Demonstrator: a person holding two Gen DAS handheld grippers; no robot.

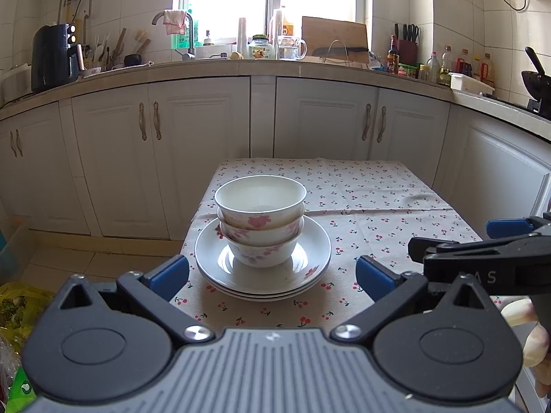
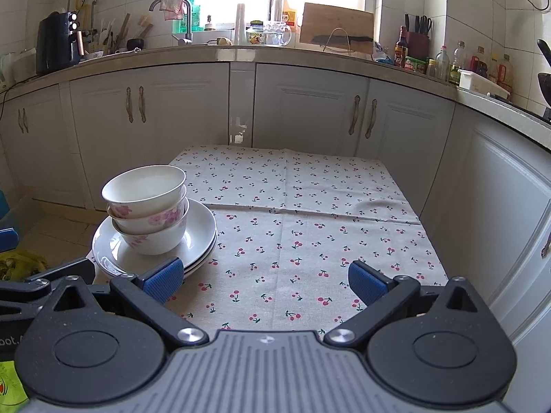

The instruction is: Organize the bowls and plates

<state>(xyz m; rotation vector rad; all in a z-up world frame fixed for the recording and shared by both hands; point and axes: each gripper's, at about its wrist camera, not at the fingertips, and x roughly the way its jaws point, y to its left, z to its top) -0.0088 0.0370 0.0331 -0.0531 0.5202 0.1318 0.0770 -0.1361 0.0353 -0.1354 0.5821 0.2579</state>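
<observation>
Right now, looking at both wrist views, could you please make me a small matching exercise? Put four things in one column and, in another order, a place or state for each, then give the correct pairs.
Things:
1. bowls
2. plates
3. left hand-held gripper
4. cutting board

Places or states:
A. leaning at the window on the counter
B. open, holding nothing
C. stacked directly on the cherry-print tablecloth
D. nested three high on top of the plates

Pairs: 1-D, 2-C, 3-B, 4-A
</observation>
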